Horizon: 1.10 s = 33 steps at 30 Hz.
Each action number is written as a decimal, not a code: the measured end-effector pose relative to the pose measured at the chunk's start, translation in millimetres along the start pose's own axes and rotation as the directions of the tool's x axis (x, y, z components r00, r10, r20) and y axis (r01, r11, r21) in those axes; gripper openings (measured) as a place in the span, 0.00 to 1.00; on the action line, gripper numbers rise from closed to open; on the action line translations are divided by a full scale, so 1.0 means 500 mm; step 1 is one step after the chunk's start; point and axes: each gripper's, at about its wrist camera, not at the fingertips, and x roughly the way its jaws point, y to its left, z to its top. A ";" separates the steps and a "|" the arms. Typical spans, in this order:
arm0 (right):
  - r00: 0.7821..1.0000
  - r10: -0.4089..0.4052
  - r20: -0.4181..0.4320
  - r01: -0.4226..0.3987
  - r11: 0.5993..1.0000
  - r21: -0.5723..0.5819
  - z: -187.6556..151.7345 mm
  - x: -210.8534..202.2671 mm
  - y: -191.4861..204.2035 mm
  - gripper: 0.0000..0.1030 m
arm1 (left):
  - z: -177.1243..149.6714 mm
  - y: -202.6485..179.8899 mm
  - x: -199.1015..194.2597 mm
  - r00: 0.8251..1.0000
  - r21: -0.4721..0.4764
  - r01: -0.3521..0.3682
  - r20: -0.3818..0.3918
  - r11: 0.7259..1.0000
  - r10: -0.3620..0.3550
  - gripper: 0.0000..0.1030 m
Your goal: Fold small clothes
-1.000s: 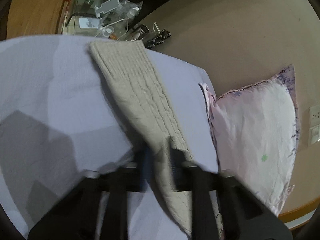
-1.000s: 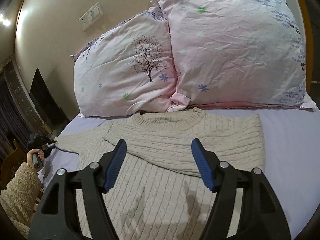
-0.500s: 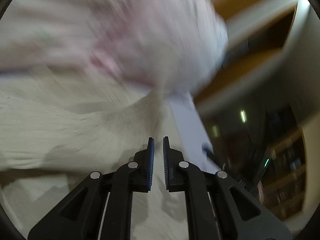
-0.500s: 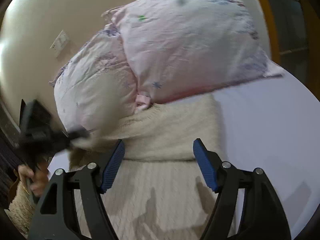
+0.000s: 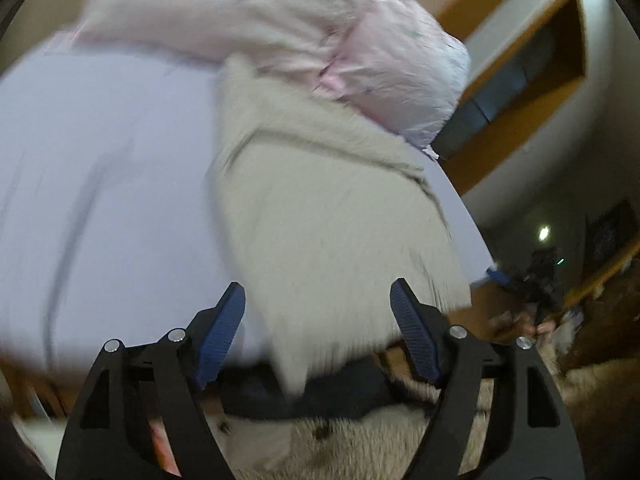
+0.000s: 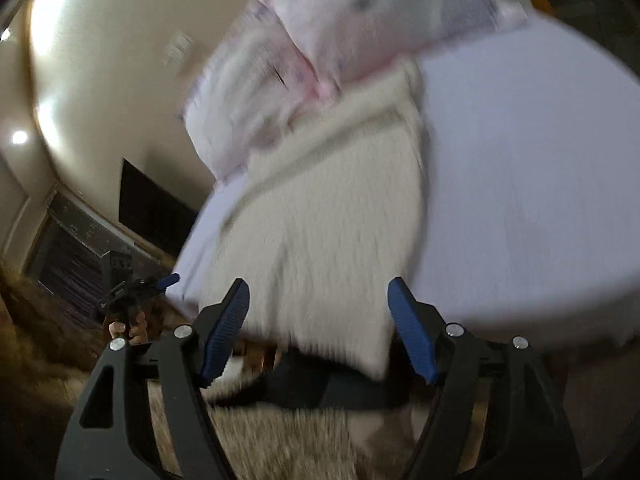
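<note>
Left wrist view
Sweater: a cream cable-knit sweater (image 5: 328, 216) lies flat on the lavender bed sheet (image 5: 104, 168), its collar end just against the pink pillows (image 5: 280, 20), its hem end nearest the camera at the bed's edge.
Fold state: a raised band runs across the sweater below the collar, which looks like a sleeve laid over the body; blur hides the detail.
Left claw (image 5: 318, 334): its blue pads stand wide apart with nothing between them, hovering over the sweater's hem end.
Other claw: beyond the sweater's right edge a hand grips the right claw (image 5: 520, 282), small and dim.

Right wrist view
Sweater: the same sweater (image 6: 332, 232) shows as a narrow upright rectangle, collar end touching the pillows (image 6: 360, 20), hem corner hanging a little past the edge of the sheet (image 6: 520, 160).
Right claw (image 6: 318, 330): pads spread apart, empty, over the sweater's hem end.
Left claw: seen off the sweater's left side, held in a hand (image 6: 128, 326); whether it is apart cannot be told here.

Progress
Done, judging by the shape: the sleeves seem folded in, leaving a tidy column.
Left: no hem-to-collar fold shows, so the body probably needs folding up once or twice; neither claw grips cloth.
</note>
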 end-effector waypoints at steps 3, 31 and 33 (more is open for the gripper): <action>0.996 -0.033 -0.077 0.042 0.992 0.119 -0.039 0.024 -0.042 0.67 | -0.059 0.048 0.006 1.000 -0.098 0.010 -0.025 0.995 -0.012 0.73; 0.915 0.120 0.385 -0.100 0.992 -0.072 0.468 0.186 0.105 0.07 | 0.446 0.031 0.149 0.939 -0.209 0.026 0.339 0.977 0.047 0.06; 0.920 -0.039 0.391 0.027 0.999 0.036 0.532 0.271 0.057 0.16 | 0.507 0.058 0.232 0.945 -0.221 -0.063 0.301 0.973 0.129 0.06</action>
